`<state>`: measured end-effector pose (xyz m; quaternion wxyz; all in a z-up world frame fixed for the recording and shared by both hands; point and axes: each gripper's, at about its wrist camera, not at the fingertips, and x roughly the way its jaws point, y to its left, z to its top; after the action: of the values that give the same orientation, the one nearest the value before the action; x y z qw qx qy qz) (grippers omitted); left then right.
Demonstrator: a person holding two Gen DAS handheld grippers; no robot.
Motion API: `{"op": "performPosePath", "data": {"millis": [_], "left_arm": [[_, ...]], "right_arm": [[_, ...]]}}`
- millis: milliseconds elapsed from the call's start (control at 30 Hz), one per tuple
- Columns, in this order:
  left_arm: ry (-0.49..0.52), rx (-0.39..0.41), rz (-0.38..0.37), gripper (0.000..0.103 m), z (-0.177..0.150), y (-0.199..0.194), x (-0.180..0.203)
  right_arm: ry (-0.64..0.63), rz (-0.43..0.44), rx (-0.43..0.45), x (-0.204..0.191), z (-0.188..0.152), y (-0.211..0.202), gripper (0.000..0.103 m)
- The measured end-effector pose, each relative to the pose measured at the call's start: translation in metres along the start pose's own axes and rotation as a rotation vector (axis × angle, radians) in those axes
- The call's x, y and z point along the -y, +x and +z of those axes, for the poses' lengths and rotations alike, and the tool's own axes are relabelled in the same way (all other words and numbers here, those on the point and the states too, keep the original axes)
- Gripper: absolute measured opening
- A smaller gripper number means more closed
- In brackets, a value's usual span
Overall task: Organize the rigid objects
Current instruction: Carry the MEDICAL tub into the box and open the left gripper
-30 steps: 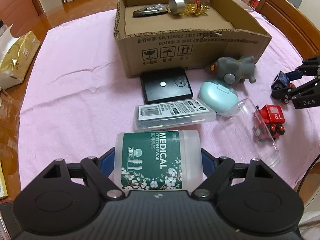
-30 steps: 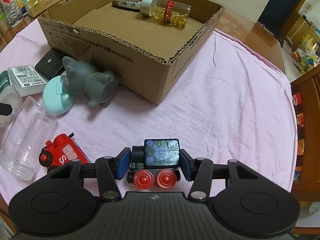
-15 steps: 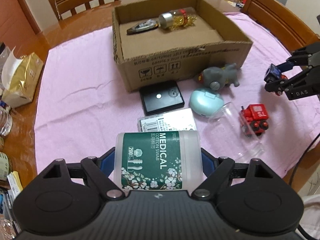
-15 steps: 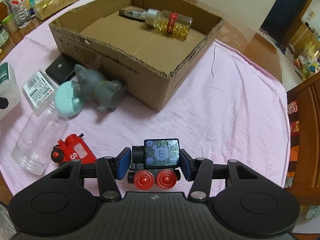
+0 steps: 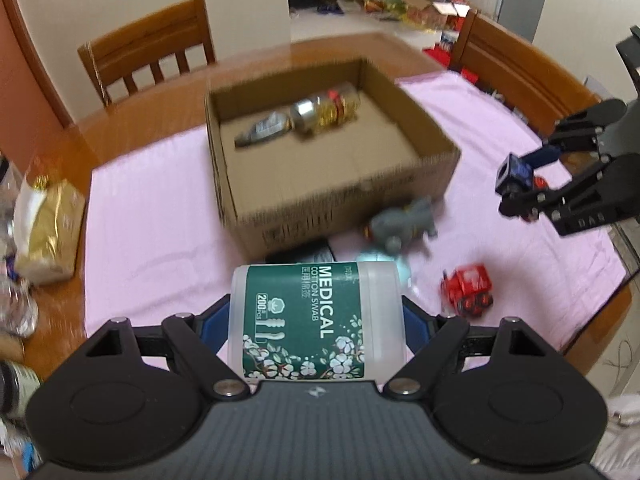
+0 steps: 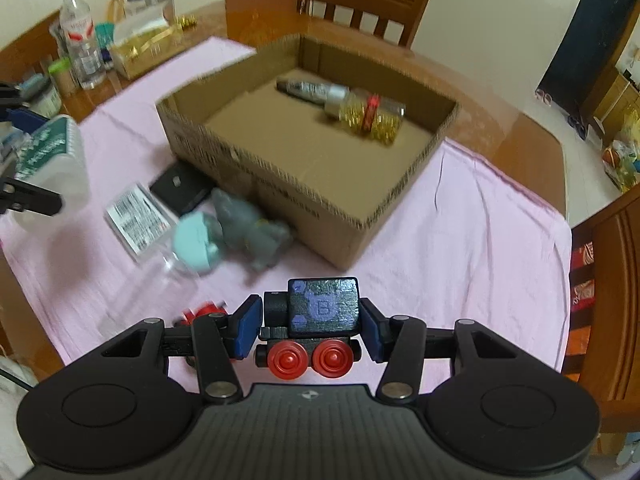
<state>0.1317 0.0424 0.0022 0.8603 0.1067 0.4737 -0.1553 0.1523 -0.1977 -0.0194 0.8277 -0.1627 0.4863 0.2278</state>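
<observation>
Carefully, I am carrying the swab jar (image 5: 316,320) in my clamped left gripper (image 5: 316,322) and the toy train (image 6: 316,316) in my clamped right gripper (image 6: 310,320), aiming both over the box (image 5: 336,208) rim at upper centre.

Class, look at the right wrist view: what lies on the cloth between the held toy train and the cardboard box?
Only bare pink cloth lies between the train and the box; the grey toy sits off to the left.

Cardboard box (image 5: 328,184) open-topped, near half bare (bottle (image 6: 370,116) at back)

Corrugated cardboard box (image 5: 340,204), glossy wooden table (image 5: 132,120)
</observation>
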Motion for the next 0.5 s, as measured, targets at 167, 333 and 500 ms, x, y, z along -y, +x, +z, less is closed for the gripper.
{"op": "performPosePath", "data": {"millis": [167, 333, 500], "left_arm": [[0.01, 0.062, 0.017, 0.082, 0.034, 0.006, -0.006], [0.003, 0.111, 0.043, 0.082, 0.073, 0.025, -0.015], [-0.03, 0.118, 0.053, 0.082, 0.103, 0.056, -0.027]], "right_arm": [[-0.006, 0.005, 0.061, 0.001, 0.018, -0.015, 0.056], [-0.018, -0.005, 0.102, 0.002, 0.037, -0.02, 0.056], [-0.029, -0.019, 0.137, 0.0, 0.057, -0.019, 0.057]]}}
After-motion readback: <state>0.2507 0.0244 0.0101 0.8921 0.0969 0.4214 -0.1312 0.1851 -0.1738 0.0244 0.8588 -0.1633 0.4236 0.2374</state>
